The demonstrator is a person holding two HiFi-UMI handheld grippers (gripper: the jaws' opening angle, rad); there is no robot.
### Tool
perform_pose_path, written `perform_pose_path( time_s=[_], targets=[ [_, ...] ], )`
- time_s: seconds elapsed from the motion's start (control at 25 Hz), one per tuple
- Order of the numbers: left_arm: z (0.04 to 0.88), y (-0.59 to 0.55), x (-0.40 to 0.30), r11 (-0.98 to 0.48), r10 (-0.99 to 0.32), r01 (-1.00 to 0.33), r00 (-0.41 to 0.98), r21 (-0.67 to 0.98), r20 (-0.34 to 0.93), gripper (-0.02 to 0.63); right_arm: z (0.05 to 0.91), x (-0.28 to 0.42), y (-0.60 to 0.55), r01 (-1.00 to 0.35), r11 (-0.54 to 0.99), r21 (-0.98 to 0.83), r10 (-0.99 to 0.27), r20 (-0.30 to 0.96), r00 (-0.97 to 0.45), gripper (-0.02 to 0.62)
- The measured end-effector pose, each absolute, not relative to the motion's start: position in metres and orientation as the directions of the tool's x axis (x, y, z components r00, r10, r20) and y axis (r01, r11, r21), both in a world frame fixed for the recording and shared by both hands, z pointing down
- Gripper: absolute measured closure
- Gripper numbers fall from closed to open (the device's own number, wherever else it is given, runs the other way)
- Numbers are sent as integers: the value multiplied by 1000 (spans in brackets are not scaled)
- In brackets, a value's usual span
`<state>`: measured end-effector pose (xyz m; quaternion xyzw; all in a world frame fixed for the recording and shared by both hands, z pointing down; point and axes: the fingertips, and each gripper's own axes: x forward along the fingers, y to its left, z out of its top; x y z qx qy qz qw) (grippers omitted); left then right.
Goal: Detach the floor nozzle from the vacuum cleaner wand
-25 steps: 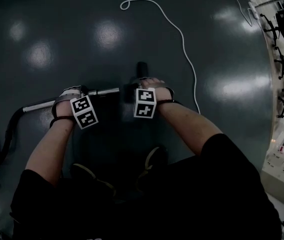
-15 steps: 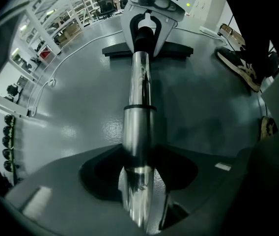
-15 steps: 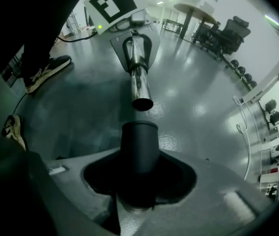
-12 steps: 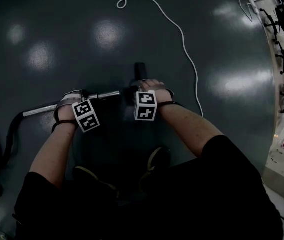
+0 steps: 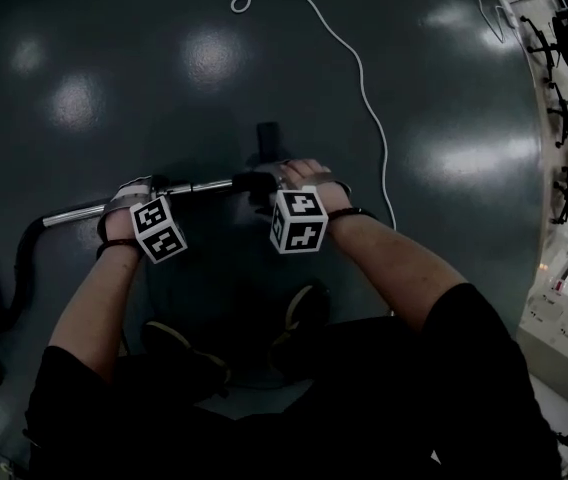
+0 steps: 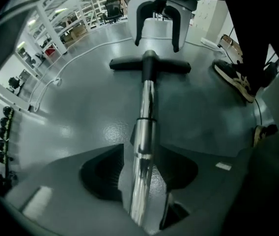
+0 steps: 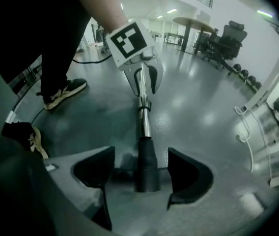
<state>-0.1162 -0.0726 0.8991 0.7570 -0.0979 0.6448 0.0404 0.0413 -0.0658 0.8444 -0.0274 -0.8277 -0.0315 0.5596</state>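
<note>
- Underfoot, a dark glossy floor (image 5: 444,88), with a white cable (image 5: 369,88) snaking across it, well apart from the work.
- Held level above that floor, the vacuum cleaner wand (image 5: 204,184): a chrome tube, long axis running left to right across the head view, with a black hose (image 5: 19,258) trailing off the left end.
- Fitted on the wand's right end, and not yet detached, the floor nozzle (image 6: 149,65): a black T-shaped head set crosswise to the tube, joined to it through a black neck (image 7: 147,168).
- Clamped on the chrome tube partway along, the left gripper (image 6: 142,176), pointing down, with fingers (image 6: 102,173) closed on the metal from both sides.
- Poised over the joint, the right gripper (image 7: 142,175), its fingers spread wide after just opening, with the neck standing between them and touching neither.
- Deciding relation: the neck centred in the gap of the right fingers and running lengthwise away toward the left gripper, so lying square across the line of closing.
- Nearer the nozzle by far, the right hand. Further back along the tube, the left hand, well placed as the anchor.
- Judged next: close again on the neck, or shift onto the head, then pull straight along the tube's axis and away from the left gripper.
- Judged risk: any sideways or twisting pull likely to bind the joint rather than free it.
</note>
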Motion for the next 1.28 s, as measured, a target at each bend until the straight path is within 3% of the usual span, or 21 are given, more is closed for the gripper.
perform_pose_path(
  time_s=[0.16, 0.36, 0.72, 1.04, 1.28],
  targets=[
    [829, -63, -119, -964, -139, -253, 227, -79, 964, 403, 773, 64, -49, -25, 1000, -3, -8, 910, -414, 268],
    [695, -27, -148, -933, -177, -352, 279, -71, 944, 413, 653, 88, -22, -275, 960, -54, -83, 882, -464, 268],
    [421, 7, -188, -764, -343, -637, 260, -107, 903, 420, 419, 100, 16, -666, 717, -207, -265, 802, -535, 268],
    [170, 44, -196, -540, -668, -813, 256, -218, 699, 436, 248, 86, 68, -716, 618, -325, -369, 684, -629, 278],
    [58, 83, -179, -503, -768, -859, 396, -92, 503, 442, 124, 78, 110, -774, 571, -274, -526, 602, -601, 279]
  ],
)
